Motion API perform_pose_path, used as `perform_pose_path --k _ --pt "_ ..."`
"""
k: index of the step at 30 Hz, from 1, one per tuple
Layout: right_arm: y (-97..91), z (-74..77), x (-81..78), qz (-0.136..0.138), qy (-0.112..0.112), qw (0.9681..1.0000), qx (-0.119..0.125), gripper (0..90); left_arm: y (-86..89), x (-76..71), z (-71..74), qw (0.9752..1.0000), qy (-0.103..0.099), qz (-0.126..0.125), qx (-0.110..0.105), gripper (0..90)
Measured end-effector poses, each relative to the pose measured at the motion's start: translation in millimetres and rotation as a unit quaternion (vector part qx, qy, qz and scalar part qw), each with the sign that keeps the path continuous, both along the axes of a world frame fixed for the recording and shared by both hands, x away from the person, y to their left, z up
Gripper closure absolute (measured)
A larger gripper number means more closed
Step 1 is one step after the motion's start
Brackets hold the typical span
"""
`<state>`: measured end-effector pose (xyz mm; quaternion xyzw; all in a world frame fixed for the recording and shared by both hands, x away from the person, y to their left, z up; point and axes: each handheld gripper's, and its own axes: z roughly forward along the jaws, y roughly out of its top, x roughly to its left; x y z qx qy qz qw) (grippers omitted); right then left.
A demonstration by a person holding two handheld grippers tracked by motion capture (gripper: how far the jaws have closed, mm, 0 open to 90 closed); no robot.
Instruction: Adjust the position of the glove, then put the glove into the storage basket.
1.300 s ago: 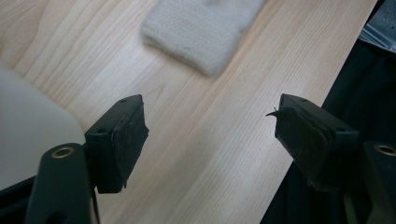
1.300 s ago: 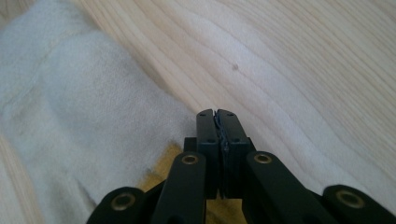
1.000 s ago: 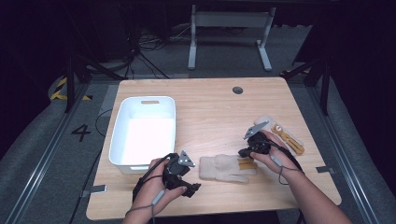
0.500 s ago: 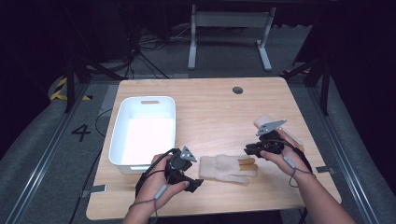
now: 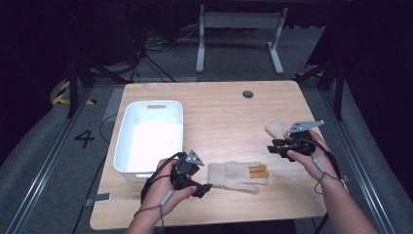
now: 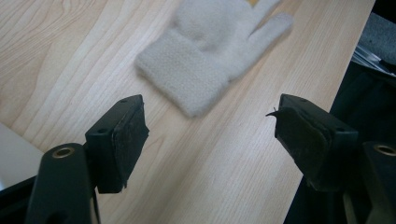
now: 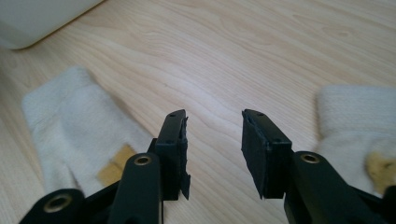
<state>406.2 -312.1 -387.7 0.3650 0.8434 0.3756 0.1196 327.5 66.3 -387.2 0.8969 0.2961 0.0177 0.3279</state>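
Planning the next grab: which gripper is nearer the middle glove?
Left. The left gripper sits just off the cuff of the middle glove; the right gripper hovers farther off, past its fingertips.

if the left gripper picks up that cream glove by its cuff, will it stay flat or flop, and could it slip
The cream glove looks like soft fleece lying limp on the table, so it would probably sag and dangle rather than stay flat. It seems light, so lifting should be easy. Its fuzzy cuff likely grips well; a shallow pinch by the left gripper might still slip.

Bin left on table, glove right of it
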Motion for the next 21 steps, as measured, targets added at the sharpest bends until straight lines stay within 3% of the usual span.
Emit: perform_pose_path --k 14,21 --pt "-36.0 3.0 7.9 -0.076 -0.022 0.9968 0.009 55.5 -0.1 -0.4 0.2 1.0 0.0 0.0 -0.001 25.6" --pt "-51.4 -1.6 14.1 -0.111 -0.016 0.9937 0.007 52.5 2.6 -1.3 0.2 1.0 -0.002 0.005 0.002 25.6"
